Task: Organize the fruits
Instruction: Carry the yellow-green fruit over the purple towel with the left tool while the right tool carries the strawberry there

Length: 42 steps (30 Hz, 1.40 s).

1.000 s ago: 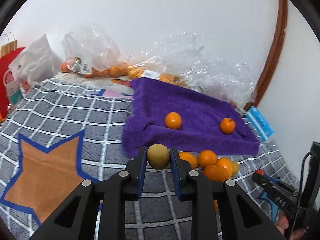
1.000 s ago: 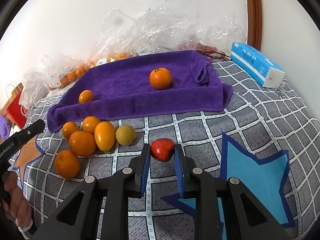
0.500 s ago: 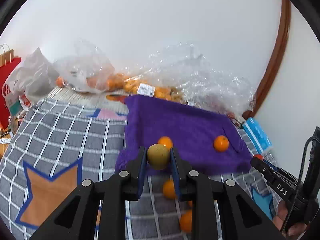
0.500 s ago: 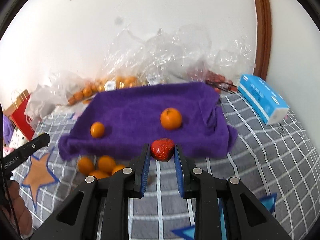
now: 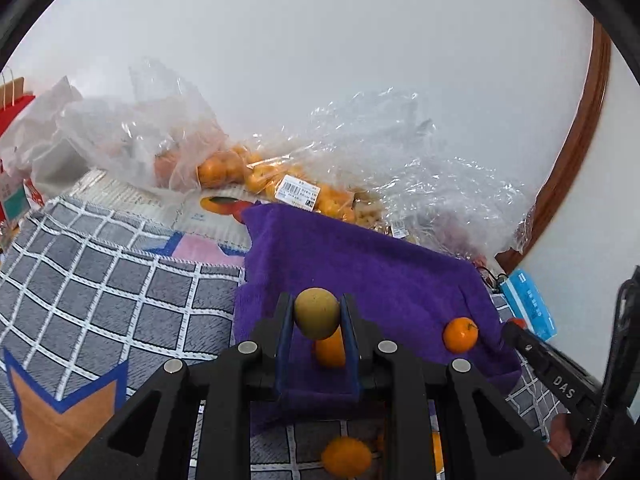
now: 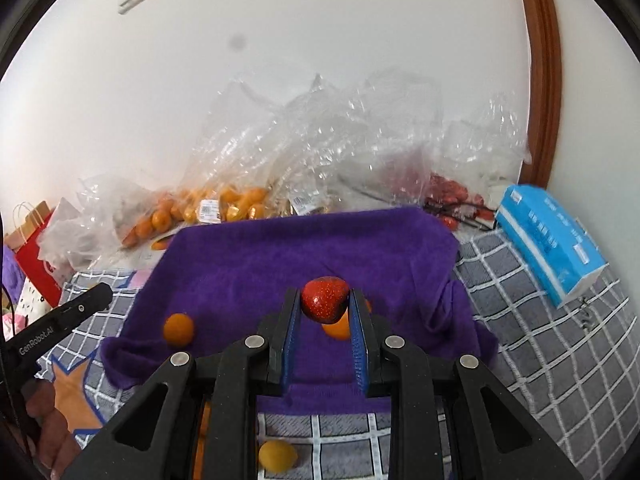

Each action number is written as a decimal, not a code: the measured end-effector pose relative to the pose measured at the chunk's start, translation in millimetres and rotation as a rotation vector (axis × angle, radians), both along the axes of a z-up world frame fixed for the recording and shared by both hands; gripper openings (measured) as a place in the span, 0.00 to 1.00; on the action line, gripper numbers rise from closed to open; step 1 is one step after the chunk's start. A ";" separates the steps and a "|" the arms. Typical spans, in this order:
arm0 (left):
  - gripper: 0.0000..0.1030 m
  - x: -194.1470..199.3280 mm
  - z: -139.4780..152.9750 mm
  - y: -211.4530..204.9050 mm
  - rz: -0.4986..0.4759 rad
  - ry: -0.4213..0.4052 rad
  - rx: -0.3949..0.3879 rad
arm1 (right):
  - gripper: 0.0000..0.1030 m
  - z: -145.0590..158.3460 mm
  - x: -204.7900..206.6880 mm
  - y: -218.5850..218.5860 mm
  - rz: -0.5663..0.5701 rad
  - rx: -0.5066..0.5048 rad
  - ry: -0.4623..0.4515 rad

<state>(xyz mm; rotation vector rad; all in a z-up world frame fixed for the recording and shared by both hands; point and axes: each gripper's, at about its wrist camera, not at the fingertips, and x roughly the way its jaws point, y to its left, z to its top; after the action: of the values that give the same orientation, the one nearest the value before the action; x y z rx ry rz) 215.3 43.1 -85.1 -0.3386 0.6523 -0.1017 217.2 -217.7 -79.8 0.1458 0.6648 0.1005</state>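
two oranges [image 5: 460, 335] [image 5: 331, 349] - one purple towel [image 5: 360, 264]

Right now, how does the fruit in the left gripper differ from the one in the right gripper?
Colour: the left gripper holds a dull yellow-green fruit; the right gripper holds a glossy red strawberry.
Shape: the yellow-green fruit is round and smooth; the strawberry is broad on top, narrowing downward, with a speckled skin.
Shared: each is pinched at the fingertips, held in the air over the purple towel with an orange behind it.

A blue tissue pack [image 6: 550, 246] lies on the grey checked blanket [image 6: 540, 320], a red paper bag [image 6: 34, 240] opposite.
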 end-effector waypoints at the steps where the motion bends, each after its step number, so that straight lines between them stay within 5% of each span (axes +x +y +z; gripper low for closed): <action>1: 0.22 0.6 -4.3 1.0 -0.003 0.006 -0.001 | 0.23 -4.8 1.7 -0.6 0.001 0.007 0.010; 23: 0.22 7.3 -16.0 18.4 0.023 0.032 -0.092 | 0.23 -33.4 12.4 -32.1 -0.072 0.054 0.070; 42: 0.22 16.4 -30.5 -1.3 -0.023 0.096 -0.043 | 0.24 -45.6 19.1 -25.0 -0.050 0.050 0.139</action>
<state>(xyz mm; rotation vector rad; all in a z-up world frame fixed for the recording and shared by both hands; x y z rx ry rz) 231.7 41.8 -115.5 -0.3789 0.7498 -0.1216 236.2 -242.8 -125.4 0.2186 0.7974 0.0589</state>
